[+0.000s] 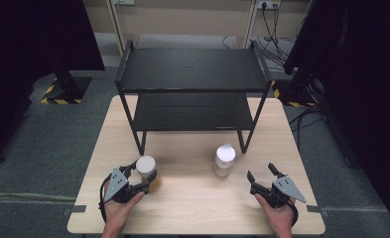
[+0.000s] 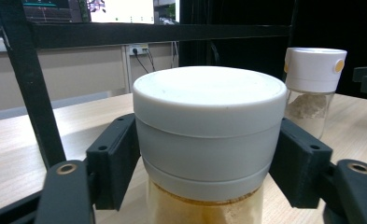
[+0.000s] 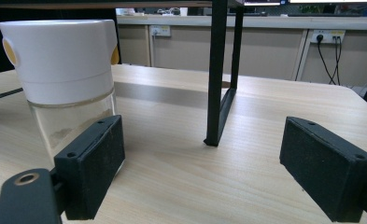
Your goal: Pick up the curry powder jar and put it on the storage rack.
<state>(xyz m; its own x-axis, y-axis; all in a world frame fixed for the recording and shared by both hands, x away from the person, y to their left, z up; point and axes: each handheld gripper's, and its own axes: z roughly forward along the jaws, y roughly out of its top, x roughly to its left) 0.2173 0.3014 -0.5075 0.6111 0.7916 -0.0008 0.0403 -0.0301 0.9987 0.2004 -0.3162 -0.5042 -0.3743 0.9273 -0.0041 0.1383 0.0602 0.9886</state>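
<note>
Jaws of the left gripper (image 1: 142, 179) are clamped on the amber jar (image 1: 150, 174), pads pressing either side of its grey-white lid (image 2: 209, 123) rather than the glass below. Gripping at the lid band likely gives flat contact and keeps the load high for a lift. Jar stands upright at the table's (image 1: 192, 208) near-left area, ahead of the person's left hand (image 1: 119, 206).

Right gripper (image 1: 262, 173) has jaws wide apart, nothing between them; in the right gripper view the second jar (image 3: 64, 74), white cap with yellow dots, sits just off its left pad (image 3: 91, 161), not touched. Looks staged for its own grab.

Second jar stands near table centre, well apart from the amber one. Beyond both is the black two-tier shelf (image 1: 192, 74), both tiers bare, probably the destination.
</note>
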